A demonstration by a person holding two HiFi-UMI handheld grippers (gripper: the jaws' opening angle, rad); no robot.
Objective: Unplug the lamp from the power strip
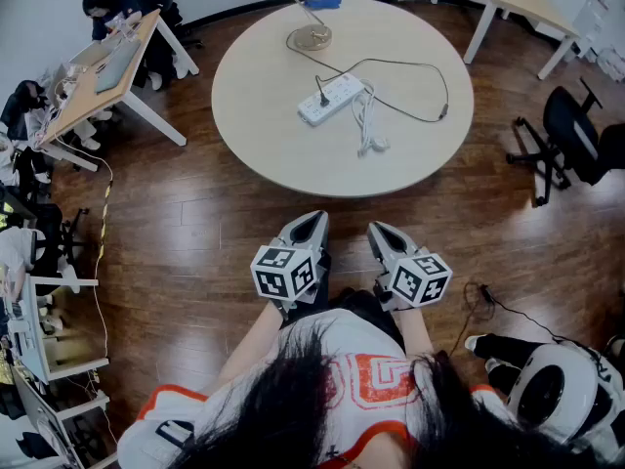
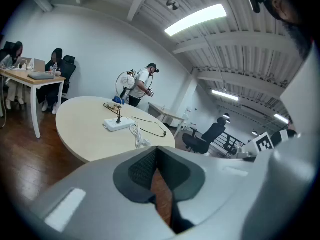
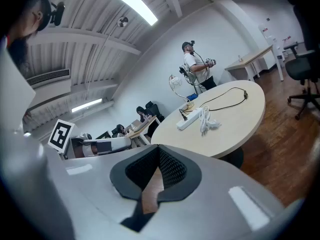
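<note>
Toward the top of the head view, a round table (image 1: 264,115) is standing on a dark wood floor (image 1: 195,252), and a white power strip (image 1: 332,99) is lying near its middle. A black plug (image 1: 323,94) is sitting in the strip, its cable running up toward the lamp (image 1: 312,8) at the table's far edge. A bundled white cord (image 1: 368,130) is lying just beside the strip. At bottom centre, the left gripper (image 1: 312,225) and right gripper (image 1: 381,233) are hovering side by side over the floor, short of the table and pointing toward it. An office chair (image 1: 571,140) is standing at the right edge.

Across the left gripper view, the jaws are sitting closed at lower centre, pads meeting with nothing between them. The table and strip are showing at middle left, well apart from the tips, and a person (image 2: 142,86) is standing behind the table.

Over in the right gripper view, the jaws are likewise pressing together on nothing, and the strip with its plug is lying on the table right of centre, far from them
</note>
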